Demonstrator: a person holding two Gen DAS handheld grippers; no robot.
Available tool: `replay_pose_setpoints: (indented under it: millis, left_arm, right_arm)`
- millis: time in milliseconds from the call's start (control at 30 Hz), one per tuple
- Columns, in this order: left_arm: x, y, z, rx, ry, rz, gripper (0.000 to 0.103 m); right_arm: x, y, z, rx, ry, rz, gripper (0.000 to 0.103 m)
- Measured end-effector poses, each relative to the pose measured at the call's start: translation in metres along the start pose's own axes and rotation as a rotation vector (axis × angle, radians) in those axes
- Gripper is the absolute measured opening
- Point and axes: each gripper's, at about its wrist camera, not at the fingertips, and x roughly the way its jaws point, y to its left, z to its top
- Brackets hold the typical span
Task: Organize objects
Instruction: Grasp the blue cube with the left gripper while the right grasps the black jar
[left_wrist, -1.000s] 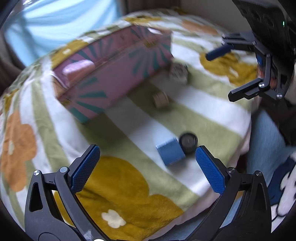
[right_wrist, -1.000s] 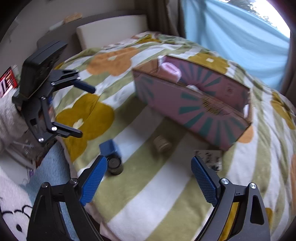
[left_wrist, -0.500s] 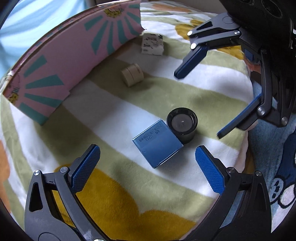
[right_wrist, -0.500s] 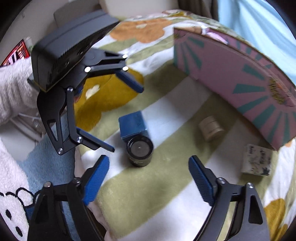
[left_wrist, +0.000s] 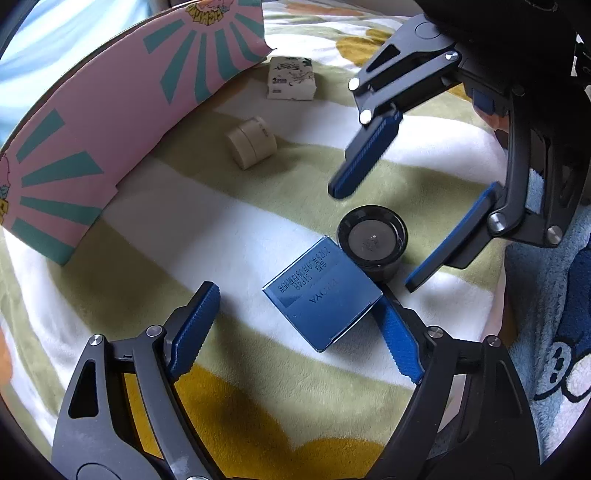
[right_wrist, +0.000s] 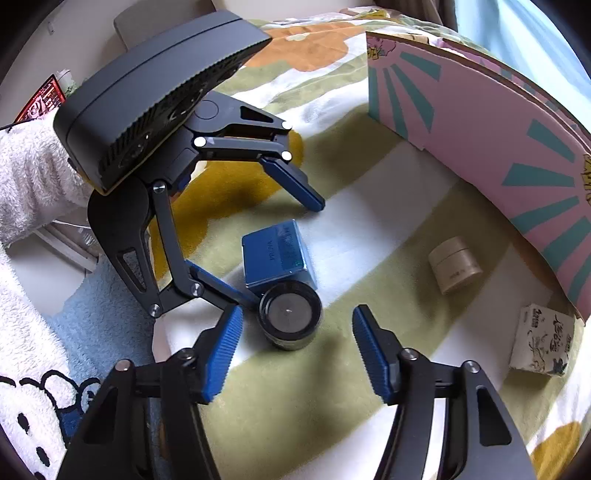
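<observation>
A blue box lies on the flowered blanket, touching a black round jar. My left gripper is open with its fingers either side of the blue box, low over the blanket. My right gripper is open and straddles the black jar; it also shows in the left wrist view. The blue box lies just behind the jar, with the left gripper around it. A cream jar and a white printed box lie farther off.
A pink cardboard box with teal rays stands at the back, also in the right wrist view. The blanket's edge drops off near the jar to a blue fleece with a cartoon print. A white fluffy sleeve is at left.
Both grippers have moved down and in toward the blanket. The left now brackets the blue box and the right brackets the black jar. Both stay open.
</observation>
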Motion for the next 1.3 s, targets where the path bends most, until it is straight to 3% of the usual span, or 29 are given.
replay_pose_setpoints:
  millis: [167, 367, 1033, 1300]
  left_arm:
    - [0.000, -0.001, -0.001, 0.005, -0.004, -0.019, 0.072]
    - [-0.003, -0.006, -0.001, 0.025, -0.002, -0.042, 0.049]
    - [-0.016, -0.017, 0.000, 0.037, -0.008, -0.013, 0.048]
    - [-0.025, -0.009, 0.015, -0.013, -0.025, 0.032, 0.048]
  right_arm:
    - [0.006, 0.000, 0.001, -0.012, 0.014, 0.017, 0.039]
    - [0.008, -0.007, 0.001, 0.005, 0.012, 0.014, 0.033]
    - [-0.005, -0.021, 0.008, 0.020, -0.018, -0.012, 0.033]
    - [-0.020, -0.031, 0.019, 0.058, -0.071, -0.057, 0.033]
